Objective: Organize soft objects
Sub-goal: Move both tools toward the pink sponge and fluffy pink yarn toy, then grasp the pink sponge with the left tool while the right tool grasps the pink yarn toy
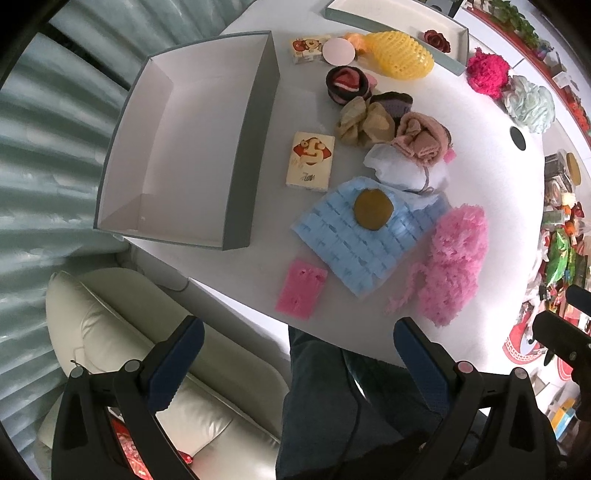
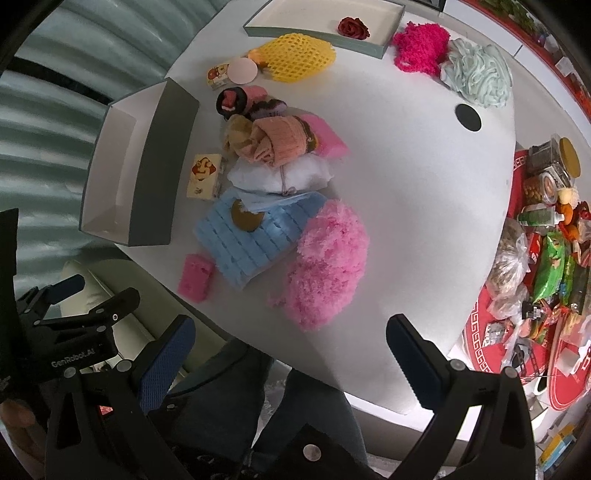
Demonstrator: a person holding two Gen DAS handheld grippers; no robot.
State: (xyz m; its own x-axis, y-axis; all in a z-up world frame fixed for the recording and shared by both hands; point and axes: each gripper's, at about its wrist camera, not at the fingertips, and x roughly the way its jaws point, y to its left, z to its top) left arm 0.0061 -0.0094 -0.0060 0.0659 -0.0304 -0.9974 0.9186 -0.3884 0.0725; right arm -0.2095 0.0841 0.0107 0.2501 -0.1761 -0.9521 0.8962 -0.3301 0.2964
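Soft things lie in a heap on the white table [image 1: 491, 184]: a blue quilted cloth [image 1: 365, 236] with a brown round pad [image 1: 373, 209] on it, a pink fluffy yarn bundle [image 1: 454, 262], a pink sponge [image 1: 302, 288], a white cloth [image 1: 402, 170], a peach knit [image 1: 421, 138]. An empty grey box [image 1: 177, 147] stands left of them. My left gripper [image 1: 295, 354] is open and empty, held over the table's near edge. My right gripper [image 2: 291, 347] is open and empty, near the edge, below the pink yarn [image 2: 328, 262].
A shallow tray [image 2: 369, 44] with a red rose [image 2: 354, 26] stands at the back, beside a yellow net [image 2: 299, 57], magenta yarn [image 2: 421, 46] and a mint bath puff [image 2: 478, 74]. Tissue packs [image 1: 311, 162] lie by the box. Snacks and jars [image 2: 546, 236] crowd the right. A cream sofa [image 1: 122, 332] is below.
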